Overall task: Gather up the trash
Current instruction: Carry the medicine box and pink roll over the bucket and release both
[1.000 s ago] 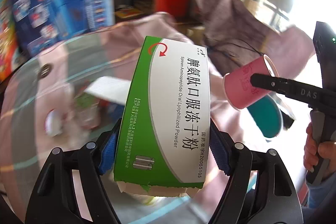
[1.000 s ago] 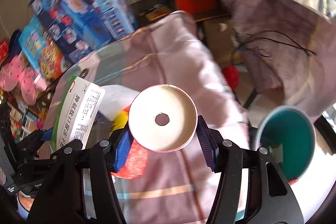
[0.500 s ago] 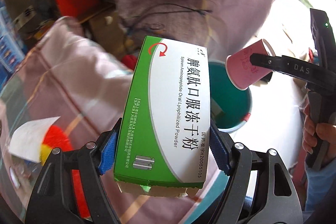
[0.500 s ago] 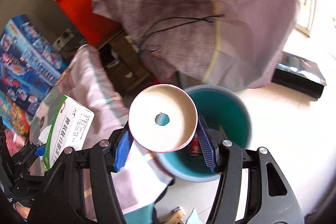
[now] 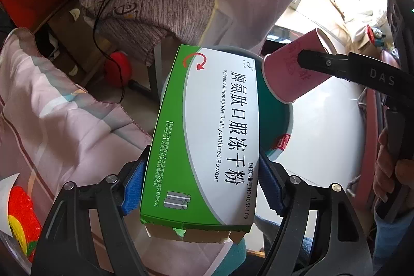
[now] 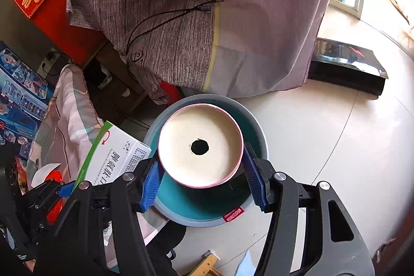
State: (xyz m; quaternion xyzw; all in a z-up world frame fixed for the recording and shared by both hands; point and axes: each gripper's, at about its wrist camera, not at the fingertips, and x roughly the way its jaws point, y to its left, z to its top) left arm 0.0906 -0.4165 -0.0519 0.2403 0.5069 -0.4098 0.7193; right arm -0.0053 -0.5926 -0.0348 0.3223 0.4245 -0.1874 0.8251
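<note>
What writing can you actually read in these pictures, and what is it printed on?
"Spleen Aminopeptide Oral Lyophilized Powder": green and white medicine box, held in the left gripper.
"脾氨肽口服冻干粉": same box, large print.
"国药准字H20055105": same box, near its lower edge.
"DAS": finger of the right gripper, which holds the pink paper cup.
Red tag on the teal bin: too small to read.

In your left wrist view the medicine box (image 5: pixel 207 136) covered most of the teal bin (image 5: pixel 278 118), hiding its contents. In your right wrist view the paper cup (image 6: pixel 200 149) blocked the bin's (image 6: pixel 207 214) middle.
</note>
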